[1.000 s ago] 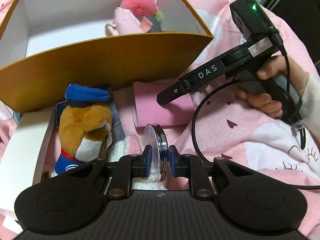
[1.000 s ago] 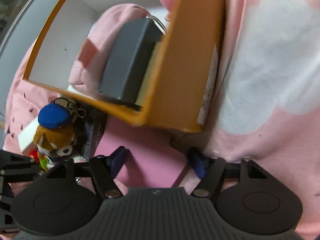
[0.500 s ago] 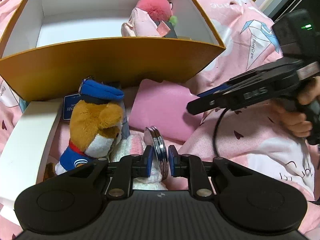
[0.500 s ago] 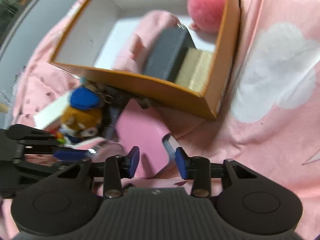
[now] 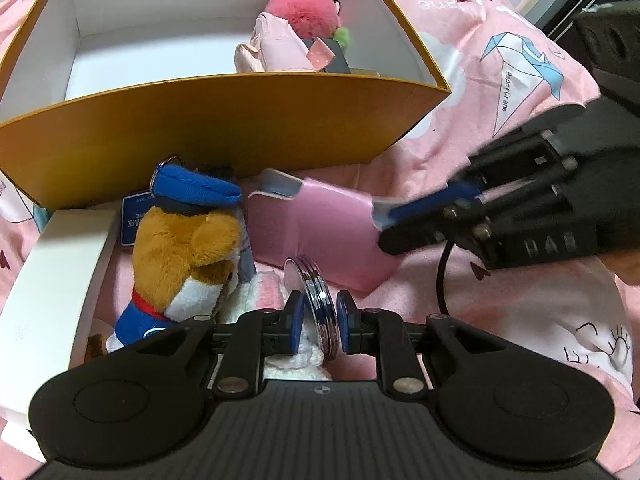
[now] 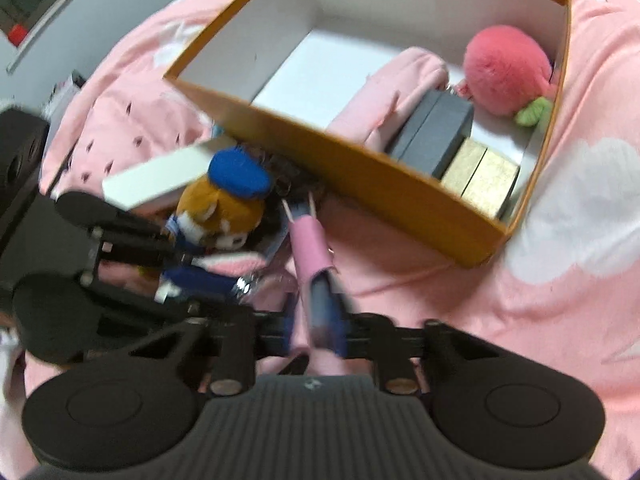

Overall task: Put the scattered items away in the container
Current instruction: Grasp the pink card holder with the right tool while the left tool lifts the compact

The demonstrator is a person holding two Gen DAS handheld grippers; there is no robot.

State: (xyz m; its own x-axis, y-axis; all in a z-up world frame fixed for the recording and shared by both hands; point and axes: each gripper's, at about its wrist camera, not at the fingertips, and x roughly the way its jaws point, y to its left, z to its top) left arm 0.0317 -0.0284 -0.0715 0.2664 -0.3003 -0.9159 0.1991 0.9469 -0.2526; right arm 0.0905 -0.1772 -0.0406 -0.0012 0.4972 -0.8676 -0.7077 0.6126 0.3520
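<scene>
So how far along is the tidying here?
Partly done. In the box: pink pompom, pink cloth, grey case, gold box. In hand: left gripper pinches the round tin; right gripper grips the pink wallet. Left: plush toy, white box.

Setting: a home bedroom, as I read it. Pink bedsheet (image 5: 500, 128), soft and rumpled, printed with clouds, small hearts and a paper crane. On it I note an orange cardboard box (image 5: 224, 128), a plush dog keyring (image 5: 184, 256), a pink pompom (image 6: 506, 74).
</scene>
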